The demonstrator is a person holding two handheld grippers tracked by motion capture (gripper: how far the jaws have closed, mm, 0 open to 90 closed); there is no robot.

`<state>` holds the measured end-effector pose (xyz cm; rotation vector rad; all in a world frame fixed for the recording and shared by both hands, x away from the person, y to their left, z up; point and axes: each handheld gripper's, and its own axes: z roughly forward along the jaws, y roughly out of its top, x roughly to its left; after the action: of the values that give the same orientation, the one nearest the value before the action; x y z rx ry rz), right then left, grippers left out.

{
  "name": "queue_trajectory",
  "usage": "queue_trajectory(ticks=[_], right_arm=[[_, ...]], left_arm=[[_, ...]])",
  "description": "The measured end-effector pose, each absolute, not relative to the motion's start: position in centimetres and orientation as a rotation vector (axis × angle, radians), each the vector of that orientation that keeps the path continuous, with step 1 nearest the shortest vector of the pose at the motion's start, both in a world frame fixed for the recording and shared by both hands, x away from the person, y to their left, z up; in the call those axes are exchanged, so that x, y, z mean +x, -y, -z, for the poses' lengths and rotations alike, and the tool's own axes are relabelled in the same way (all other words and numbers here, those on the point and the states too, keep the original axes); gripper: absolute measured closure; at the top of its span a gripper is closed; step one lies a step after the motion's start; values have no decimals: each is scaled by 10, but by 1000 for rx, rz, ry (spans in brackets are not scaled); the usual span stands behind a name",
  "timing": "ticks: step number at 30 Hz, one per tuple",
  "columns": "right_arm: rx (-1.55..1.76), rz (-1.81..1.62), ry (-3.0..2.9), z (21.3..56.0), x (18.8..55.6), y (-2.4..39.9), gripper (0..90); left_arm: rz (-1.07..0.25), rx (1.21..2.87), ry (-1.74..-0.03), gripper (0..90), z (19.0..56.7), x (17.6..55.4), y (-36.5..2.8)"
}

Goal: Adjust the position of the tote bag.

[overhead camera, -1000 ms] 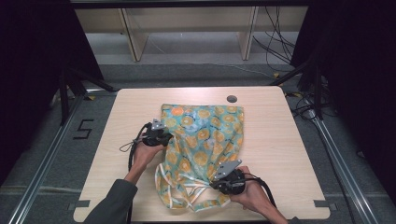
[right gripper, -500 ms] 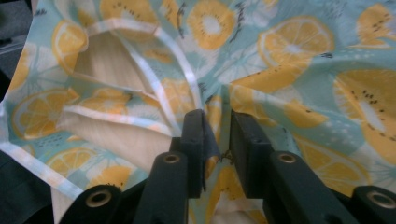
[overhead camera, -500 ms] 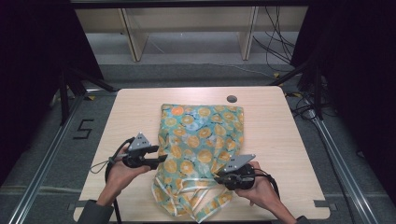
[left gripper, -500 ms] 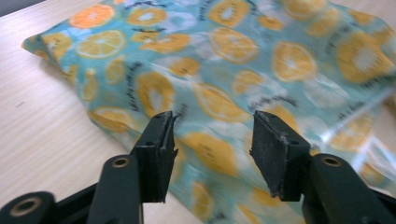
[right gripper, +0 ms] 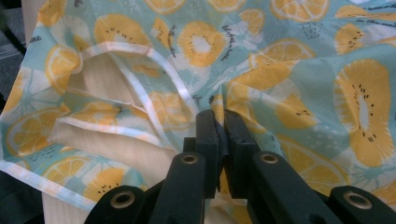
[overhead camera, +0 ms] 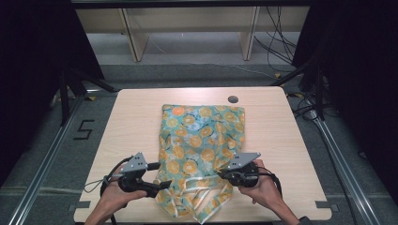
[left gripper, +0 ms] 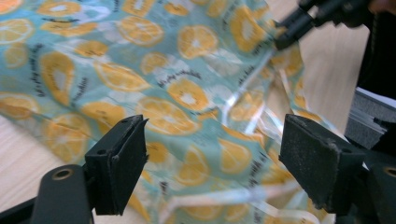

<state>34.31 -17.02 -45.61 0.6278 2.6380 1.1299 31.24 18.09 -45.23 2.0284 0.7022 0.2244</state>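
**Figure: A printed cloth pinched at one edge while the other gripper opens beside it**

In the right gripper view the two black jaws stand pressed together at lower centre, a fold of the cloth (right gripper: 243, 107) nipped between them. This pinch probably serves as an anchor, so the fabric stays put while the other side is worked. In the left gripper view the jaws stand wide apart and have just been opening; the fabric lies beyond and below them, and neither pad presses on it. That stance suggests a fresh reach for the near left edge.

Seen from above, the right gripper (overhead camera: 224, 174) sits at lower centre-right of the frame, on the cloth's right border, and the left gripper (overhead camera: 162, 174) at lower centre-left, just beside the cloth's left border.

The cloth (overhead camera: 202, 150) lies on the pale wooden table (overhead camera: 136, 122), running from mid-frame down to the near edge. It is thin, turquoise, printed with orange and yellow citrus slices, and bound with a pale trim. Its far half lies fairly flat; its near end is rumpled, with folds turned over and loops of trim showing.
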Motion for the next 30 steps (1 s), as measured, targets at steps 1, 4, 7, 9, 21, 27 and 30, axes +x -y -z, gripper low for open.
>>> queue_trajectory(ticks=[1, 4, 7, 9, 21, 27, 30], right_arm=[[630, -1136, -2636, 456, 344, 171, 868], [612, -1137, -2643, 456, 346, 172, 868], [644, -1147, -2637, 456, 345, 172, 868], [641, -1144, -2637, 456, 347, 171, 868], [637, -1148, -2632, 454, 349, 172, 872], [652, -1164, -2609, 450, 350, 177, 879], [639, -1181, -2594, 447, 352, 180, 881]], left_arm=[[-232, 2040, -694, 217, 456, 310, -181], [-237, 2052, -703, 216, 465, 305, -182], [-274, 2101, -691, 216, 472, 300, -187], [-305, 2132, -666, 234, 477, 299, -188], [-470, 2259, -561, 293, 489, 308, -179], [-512, 2264, -563, 295, 491, 309, -183], [-531, 2290, -562, 277, 490, 307, -185]])
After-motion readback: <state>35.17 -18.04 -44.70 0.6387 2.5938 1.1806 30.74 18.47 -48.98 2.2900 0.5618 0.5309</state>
